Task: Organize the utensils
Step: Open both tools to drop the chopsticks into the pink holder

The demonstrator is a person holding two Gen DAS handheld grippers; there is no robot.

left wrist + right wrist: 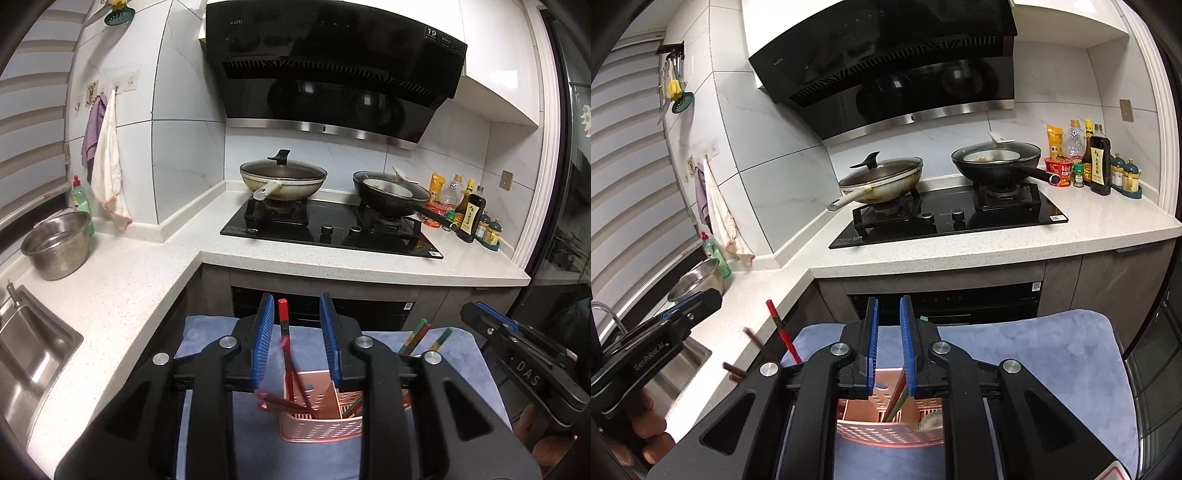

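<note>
A pink slotted utensil basket (pixel 317 428) (pixel 886 432) stands on a blue cloth (pixel 207 332) (pixel 1034 350) right below both grippers. My left gripper (pixel 296 301) is open; a red chopstick (pixel 284 332) stands loose between its blue pads with its lower end in the basket, and blurred red chopsticks lie tilted beside it. My right gripper (pixel 889 301) is slightly open, its pads apart. Green-and-red chopsticks (pixel 897 398) (pixel 413 338) lean in the basket under its right pad. The left gripper (pixel 683 310) shows at the left of the right wrist view, and the right gripper (pixel 495 328) at the right of the left wrist view.
Behind is an L-shaped white counter (pixel 122 295) with a black hob (pixel 332 229) carrying two lidded woks. A steel colander (pixel 55 247) and a sink (pixel 33 350) are at the left. Sauce bottles (pixel 1097 162) stand at the right. Dark cabinets sit below the counter.
</note>
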